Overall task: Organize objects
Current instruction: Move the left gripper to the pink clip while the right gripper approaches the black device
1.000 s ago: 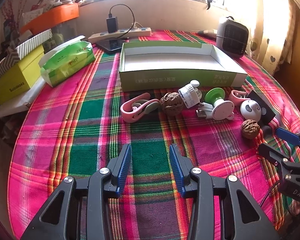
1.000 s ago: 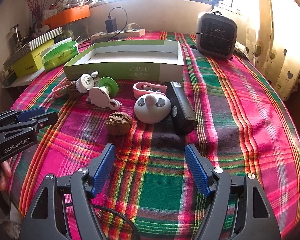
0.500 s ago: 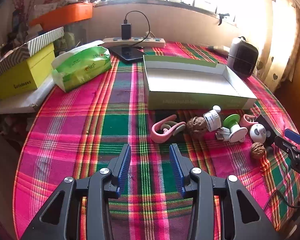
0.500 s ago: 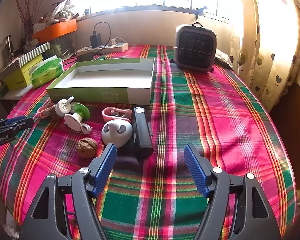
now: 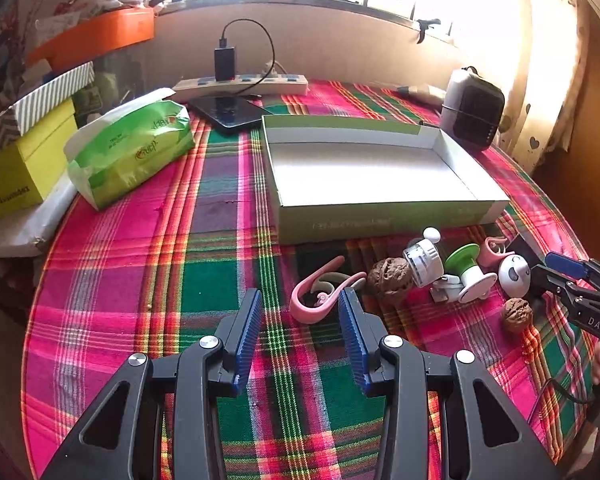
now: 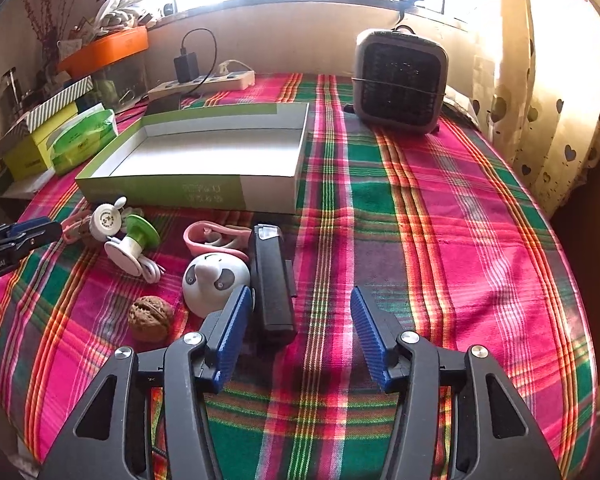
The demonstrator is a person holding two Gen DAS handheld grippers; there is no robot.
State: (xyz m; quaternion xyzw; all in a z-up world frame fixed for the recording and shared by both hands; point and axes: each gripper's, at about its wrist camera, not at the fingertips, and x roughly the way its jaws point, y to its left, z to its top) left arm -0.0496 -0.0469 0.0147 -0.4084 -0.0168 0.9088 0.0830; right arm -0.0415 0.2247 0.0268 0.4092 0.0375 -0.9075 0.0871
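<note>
My left gripper (image 5: pixel 299 298) stands open over the plaid cloth, with a pink ear hook (image 5: pixel 316 300) lying just past its tips. My right gripper (image 6: pixel 300 296) is open and its jaws are closing. A black device (image 6: pixel 272 280) lies between them near the left finger, untouched. Beside it sit a white panda-faced gadget (image 6: pixel 214 280), a walnut (image 6: pixel 151 318), a green-and-white cable winder (image 6: pixel 134 240), a small white round gadget (image 6: pixel 106 220) and a second pink ear hook (image 6: pixel 216 236). Another walnut (image 5: pixel 390 280) lies by the first ear hook. Behind them stands a shallow green-sided box (image 6: pixel 160 192).
A grey heater (image 6: pixel 400 80) stands at the back right. A power strip (image 5: pixel 240 84) with a charger, a dark phone (image 5: pixel 230 114), a green tissue pack (image 5: pixel 128 148) and a yellow box (image 5: pixel 20 172) line the back left. The table edge curves close on the right.
Both grippers have drawn back from the objects, which now look smaller and farther off. The right gripper's jaws have narrowed. The left gripper's jaws keep the same gap.
</note>
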